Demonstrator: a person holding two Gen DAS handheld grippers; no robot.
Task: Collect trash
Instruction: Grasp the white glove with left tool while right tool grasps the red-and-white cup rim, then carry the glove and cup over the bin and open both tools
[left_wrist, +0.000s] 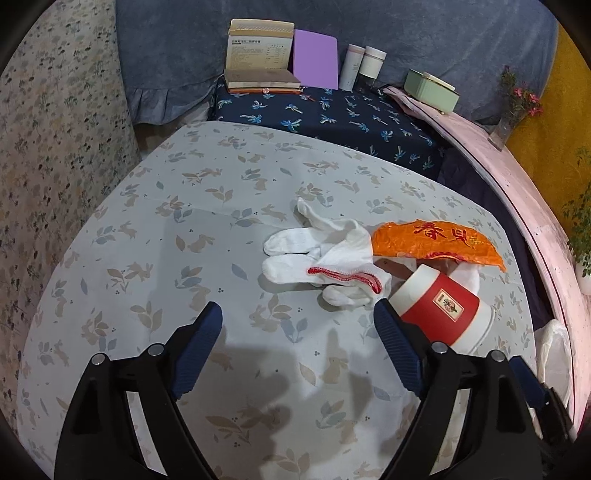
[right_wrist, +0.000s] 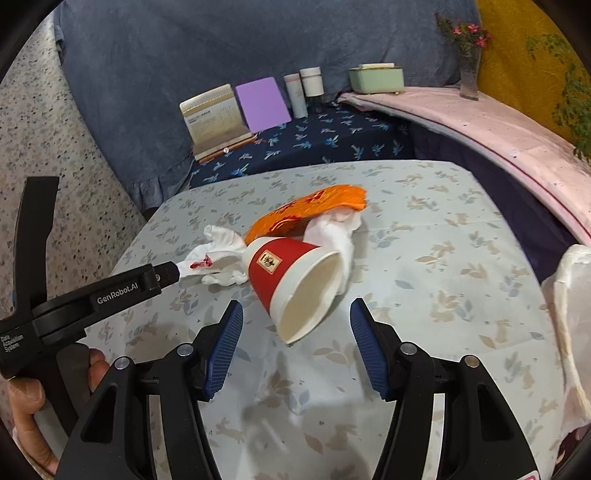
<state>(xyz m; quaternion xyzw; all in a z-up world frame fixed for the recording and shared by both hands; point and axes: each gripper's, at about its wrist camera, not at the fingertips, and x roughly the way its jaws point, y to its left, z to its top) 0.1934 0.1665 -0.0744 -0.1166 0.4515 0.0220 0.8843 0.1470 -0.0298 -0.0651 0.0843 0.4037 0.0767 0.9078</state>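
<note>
The cup (right_wrist: 295, 284) lies tipped on the table (right_wrist: 443, 277), just ahead of the right gripper (right_wrist: 295, 325), between its open, empty jaws. The left gripper (left_wrist: 299, 325) angles down, wide open, empty, with the glove (left_wrist: 332, 258) just ahead.

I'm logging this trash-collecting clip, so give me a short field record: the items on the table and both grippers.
surface: table with leaf-print cloth
cup: red paper cup on its side, mouth toward the right wrist camera
wrapper: orange wrapper behind the cup
gloves: white gloves beside the cup
left gripper: open, empty
right gripper: open, just short of the cup
</note>
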